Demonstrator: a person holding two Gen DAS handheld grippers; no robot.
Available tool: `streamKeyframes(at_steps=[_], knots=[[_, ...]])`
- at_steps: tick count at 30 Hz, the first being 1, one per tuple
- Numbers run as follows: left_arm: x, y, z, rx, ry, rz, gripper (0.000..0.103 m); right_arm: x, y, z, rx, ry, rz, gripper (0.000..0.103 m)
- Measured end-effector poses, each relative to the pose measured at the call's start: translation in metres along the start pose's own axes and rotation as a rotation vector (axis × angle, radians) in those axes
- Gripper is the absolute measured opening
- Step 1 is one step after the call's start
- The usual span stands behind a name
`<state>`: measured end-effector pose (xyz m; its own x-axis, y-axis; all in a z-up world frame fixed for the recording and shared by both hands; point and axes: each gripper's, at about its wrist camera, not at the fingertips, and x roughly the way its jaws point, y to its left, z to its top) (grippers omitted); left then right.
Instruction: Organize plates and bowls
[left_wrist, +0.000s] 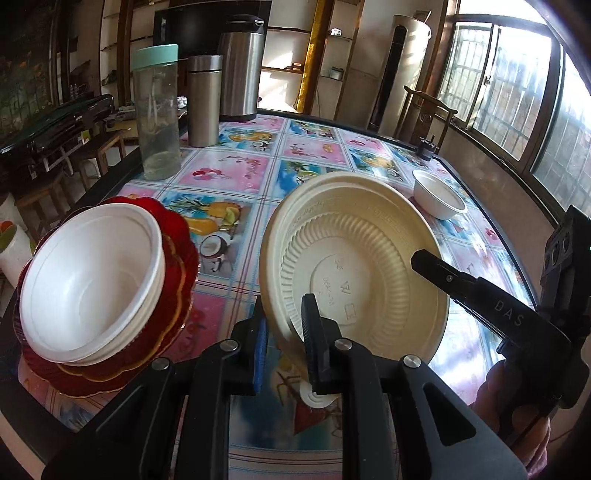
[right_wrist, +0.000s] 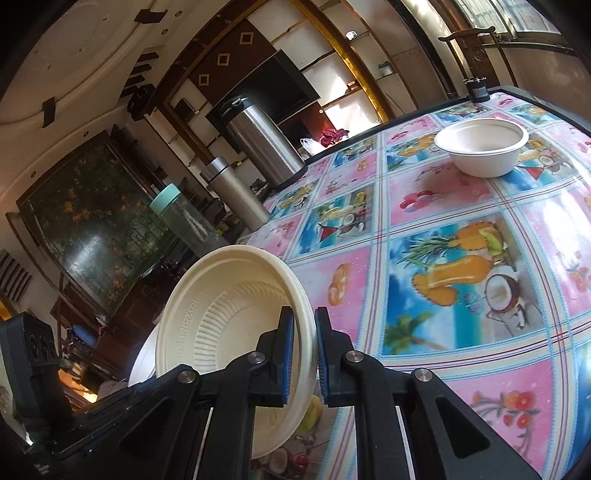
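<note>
Cream and ribbed, a plate (left_wrist: 354, 266) stands tipped up on its edge over the table (left_wrist: 240, 147), which has a shiny fruit-picture cloth. In the left wrist view we see the plate's bottom side. The left gripper (left_wrist: 284, 325) is pinched tight on the plate's rim at 6 o'clock, one finger on each side. The right gripper (left_wrist: 428, 262) reaches in from 3 o'clock and its finger lies on the same plate.

In the right wrist view the right gripper (right_wrist: 304, 343) has the rim of the plate (right_wrist: 229, 314) between its two blue pads (right_wrist: 286, 354), closed on it. Here we see the inside of the plate.

At 9 o'clock in the left view, a white bowl (left_wrist: 92, 280) sits on a stack of red plates (left_wrist: 173, 295) with wavy edges. A small white bowl (left_wrist: 439, 199) stands alone at 2 o'clock, well apart from the plate.

At the far side, near 11 o'clock, stand a clear jar (left_wrist: 155, 114) with a green lid, a steel cup (left_wrist: 203, 99) and a big steel pot (left_wrist: 240, 66)
</note>
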<state>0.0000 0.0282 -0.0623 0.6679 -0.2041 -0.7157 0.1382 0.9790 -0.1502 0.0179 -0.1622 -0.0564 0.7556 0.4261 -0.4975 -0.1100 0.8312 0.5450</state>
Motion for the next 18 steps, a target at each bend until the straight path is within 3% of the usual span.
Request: streamKeyframes(at_steps=[8, 18], knots=[[-0.033, 0.034, 0.003, 0.009, -0.086, 0.069, 0.015, 0.017, 0.039, -0.008, 0.016, -0.015, 0.108, 0.012], [-0.053, 0.097, 0.013, -0.08, -0.148, 0.183, 0.015, 0.066, 0.103, -0.01, -0.007, 0.042, 0.229, 0.013]])
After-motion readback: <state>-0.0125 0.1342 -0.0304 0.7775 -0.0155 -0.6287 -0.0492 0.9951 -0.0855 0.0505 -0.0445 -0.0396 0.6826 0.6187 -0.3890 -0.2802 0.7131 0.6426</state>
